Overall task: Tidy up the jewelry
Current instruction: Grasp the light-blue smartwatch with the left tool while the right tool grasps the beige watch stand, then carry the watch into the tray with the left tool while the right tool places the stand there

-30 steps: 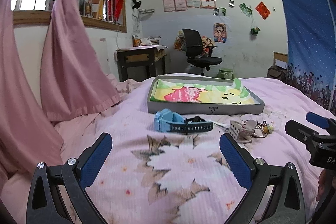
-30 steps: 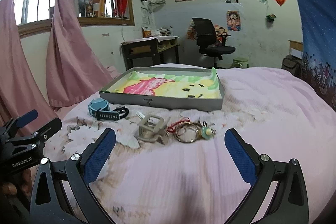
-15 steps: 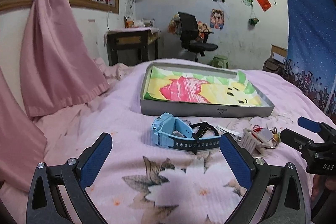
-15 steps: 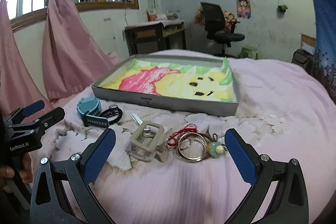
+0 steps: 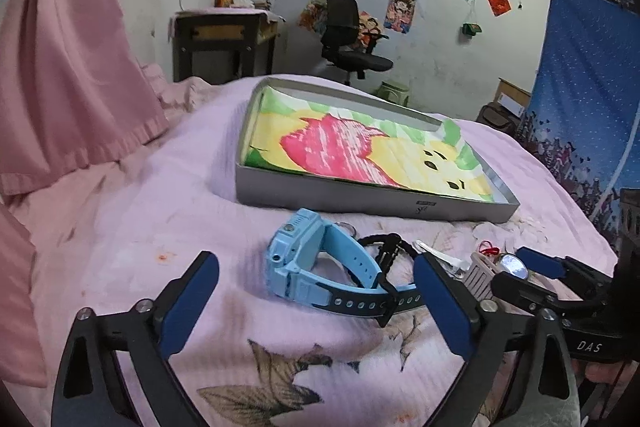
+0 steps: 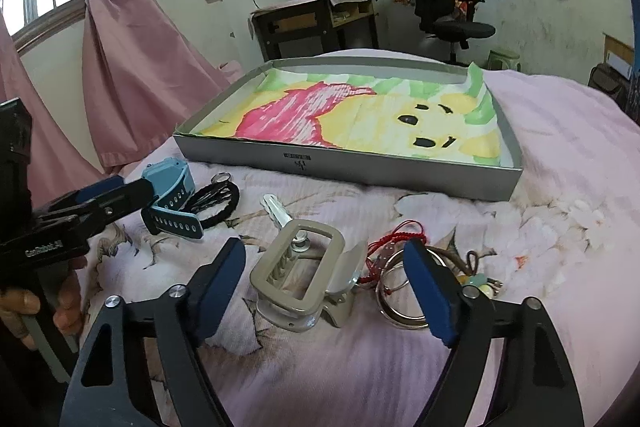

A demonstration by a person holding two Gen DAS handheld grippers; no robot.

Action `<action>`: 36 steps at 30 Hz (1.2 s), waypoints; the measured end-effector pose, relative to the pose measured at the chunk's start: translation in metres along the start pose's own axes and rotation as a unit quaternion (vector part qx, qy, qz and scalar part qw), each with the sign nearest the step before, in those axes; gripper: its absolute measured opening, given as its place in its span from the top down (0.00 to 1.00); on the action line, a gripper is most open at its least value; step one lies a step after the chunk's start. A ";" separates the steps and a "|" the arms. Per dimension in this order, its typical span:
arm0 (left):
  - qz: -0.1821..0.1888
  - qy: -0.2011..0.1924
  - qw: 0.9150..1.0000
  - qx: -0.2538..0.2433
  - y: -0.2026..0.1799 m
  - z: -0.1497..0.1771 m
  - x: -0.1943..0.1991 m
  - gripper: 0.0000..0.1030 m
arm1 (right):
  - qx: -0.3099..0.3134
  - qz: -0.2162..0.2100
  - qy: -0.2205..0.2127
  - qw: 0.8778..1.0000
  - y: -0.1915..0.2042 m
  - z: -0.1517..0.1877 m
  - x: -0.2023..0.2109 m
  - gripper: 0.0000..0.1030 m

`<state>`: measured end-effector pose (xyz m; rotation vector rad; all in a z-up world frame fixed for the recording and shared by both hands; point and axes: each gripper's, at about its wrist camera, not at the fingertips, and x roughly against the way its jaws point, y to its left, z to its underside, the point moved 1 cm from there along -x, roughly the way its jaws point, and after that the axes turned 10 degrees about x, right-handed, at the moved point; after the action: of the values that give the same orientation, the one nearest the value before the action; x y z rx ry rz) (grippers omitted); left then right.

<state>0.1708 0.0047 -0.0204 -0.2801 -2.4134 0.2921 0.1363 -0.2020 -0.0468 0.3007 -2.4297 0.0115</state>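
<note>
Right wrist view showed the jewelry lying loose on the pink bedspread (image 6: 560, 155), just in front of the grey tray (image 6: 360, 167) lined with a coloured drawing. A beige hair clip (image 6: 304, 279) lay between the blue pads of the right hand-held gripper (image 6: 324, 291), whose jaws had just been narrowing yet stood spread, not pressing on the clip. Beside the clip, to the right, lay metal rings (image 6: 400, 291) tangled with a red cord (image 6: 400, 235) and a pale bead charm (image 6: 480, 283). A key (image 6: 276, 211) lay behind the clip, and a black hair tie (image 6: 224, 203) further left.

Left wrist view showed a blue watch (image 5: 316, 263) on its side near the tray's front wall, its dark strap end reaching toward the right pad of the left hand-held gripper (image 5: 316, 307). Those jaws had just eased inward slightly but stood wide, pinching nothing. A pink curtain (image 5: 68, 67) hung at the left.
</note>
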 end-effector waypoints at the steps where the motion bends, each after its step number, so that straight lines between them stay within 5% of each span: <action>1: 0.003 0.004 1.000 -0.001 -0.001 0.000 -0.002 0.08 | 0.000 -0.003 0.002 1.000 0.000 0.000 -0.001 0.31; 13: 0.029 0.036 0.999 0.027 0.003 0.001 -0.019 0.35 | 0.002 -0.026 0.018 1.000 0.003 0.003 -0.013 0.51; 23: 0.022 0.036 0.999 0.034 0.007 0.006 -0.018 0.62 | 0.010 -0.021 0.010 1.000 0.006 0.005 -0.012 0.51; 36: 0.019 0.010 0.999 0.028 0.003 0.012 -0.002 0.71 | 0.027 -0.023 -0.025 0.999 0.013 0.002 0.003 0.52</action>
<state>0.1653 0.0057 -0.0312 -0.3015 -2.3779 0.3723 0.1296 -0.1907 -0.0456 0.3859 -2.4744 0.0500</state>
